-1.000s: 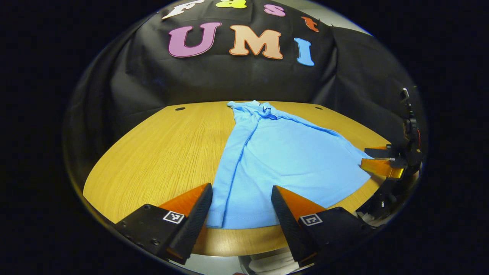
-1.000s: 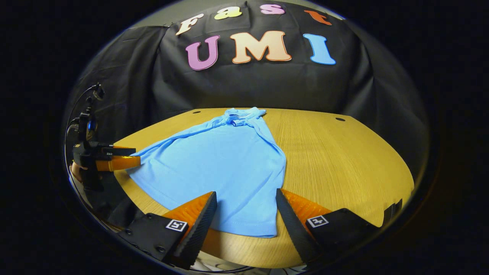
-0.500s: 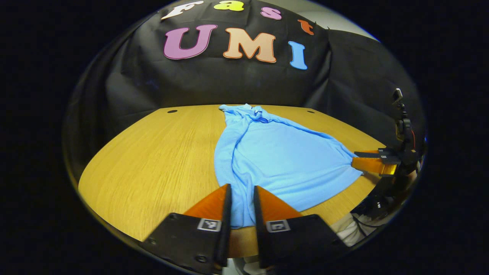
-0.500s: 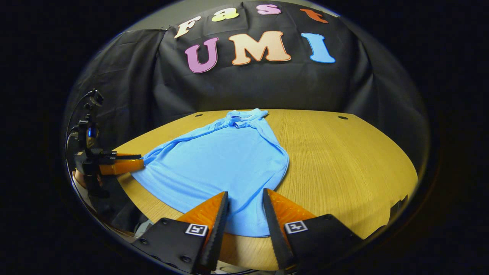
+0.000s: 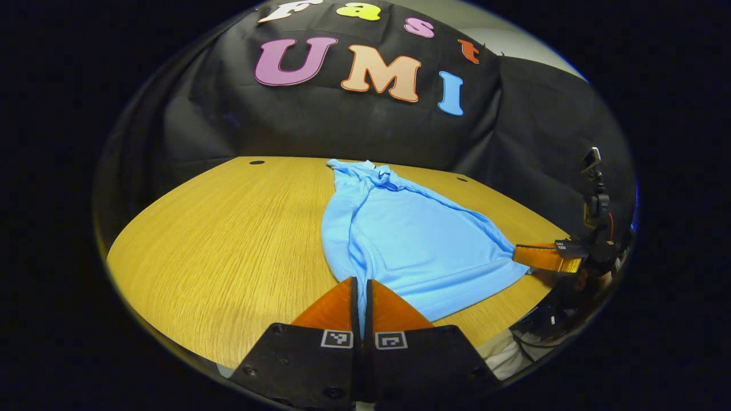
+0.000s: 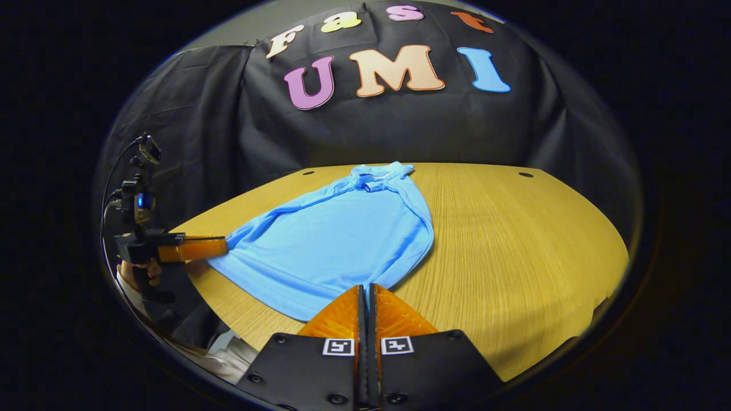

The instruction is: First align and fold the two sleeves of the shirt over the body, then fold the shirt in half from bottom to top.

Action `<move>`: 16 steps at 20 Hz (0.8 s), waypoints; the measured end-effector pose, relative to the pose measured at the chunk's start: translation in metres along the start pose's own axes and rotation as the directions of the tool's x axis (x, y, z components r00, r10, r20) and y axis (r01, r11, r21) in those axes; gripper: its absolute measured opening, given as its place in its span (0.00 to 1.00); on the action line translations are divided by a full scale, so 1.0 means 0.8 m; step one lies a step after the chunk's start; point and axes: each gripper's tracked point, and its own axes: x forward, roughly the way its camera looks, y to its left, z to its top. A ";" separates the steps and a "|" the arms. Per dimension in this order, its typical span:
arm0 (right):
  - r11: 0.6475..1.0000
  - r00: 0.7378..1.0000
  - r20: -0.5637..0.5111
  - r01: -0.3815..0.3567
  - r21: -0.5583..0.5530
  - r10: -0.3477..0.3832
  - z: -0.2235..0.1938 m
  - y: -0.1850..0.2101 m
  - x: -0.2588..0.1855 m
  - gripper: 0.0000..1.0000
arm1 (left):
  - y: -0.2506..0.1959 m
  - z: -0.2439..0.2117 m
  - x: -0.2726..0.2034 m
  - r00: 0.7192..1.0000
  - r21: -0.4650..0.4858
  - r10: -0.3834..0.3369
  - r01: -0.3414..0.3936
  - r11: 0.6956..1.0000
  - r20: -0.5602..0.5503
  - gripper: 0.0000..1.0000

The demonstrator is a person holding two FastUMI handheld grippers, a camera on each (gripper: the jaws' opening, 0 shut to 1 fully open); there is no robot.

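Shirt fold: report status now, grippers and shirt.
Left gripper shut on shirt hem corner. Right gripper shut on the other hem corner. Sleeves folded in, shirt flat on table, collar far. Nothing in the way.

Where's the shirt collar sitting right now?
The collar lies at the far end of the blue shirt, near the back edge of the wooden table by the black cloth wall; in the right gripper view it sits top centre.
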 end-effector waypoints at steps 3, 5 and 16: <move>1.000 1.000 0.004 0.000 0.002 0.000 0.009 0.002 0.002 0.02 | 0.003 0.007 0.003 1.000 0.013 0.012 -0.012 1.000 0.003 0.00; 0.999 0.999 0.037 -0.013 0.033 0.012 0.028 0.005 0.005 0.02 | 0.000 0.031 0.002 0.999 0.027 0.013 -0.015 1.000 0.046 0.00; 0.996 0.989 0.139 0.045 0.073 -0.055 0.158 -0.040 0.067 0.02 | -0.003 0.179 0.057 0.973 0.060 -0.009 -0.006 0.998 0.232 0.00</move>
